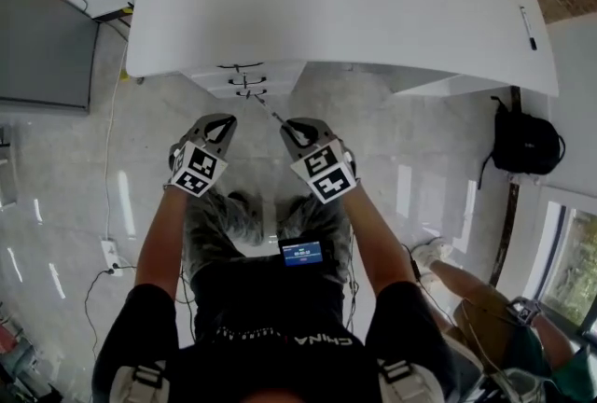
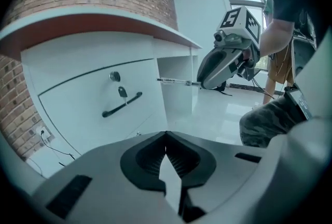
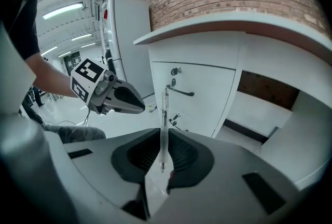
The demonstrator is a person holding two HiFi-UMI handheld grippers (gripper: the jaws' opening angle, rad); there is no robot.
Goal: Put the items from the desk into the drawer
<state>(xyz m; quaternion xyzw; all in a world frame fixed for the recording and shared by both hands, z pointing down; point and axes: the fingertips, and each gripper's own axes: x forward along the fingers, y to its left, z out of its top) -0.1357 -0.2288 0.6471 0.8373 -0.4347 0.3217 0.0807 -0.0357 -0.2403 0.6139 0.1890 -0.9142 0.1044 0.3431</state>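
White desk (image 1: pixel 354 0) above, right tool (image 3: pixel 163 135) clamping a pen (image 3: pixel 164 109) (pointing at the drawers (image 3: pixel 202 85)), left tool (image 2: pixel 166 137) closed, empty.

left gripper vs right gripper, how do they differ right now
Load: the right gripper has its tongs shut on a thin pen; the left gripper has its tongs shut on nothing.
Reach: the pen sticks out ahead of the right gripper toward the drawers; nothing sticks out of the left gripper.
Shared: both are held side by side in front of the desk, each with a marker cube.
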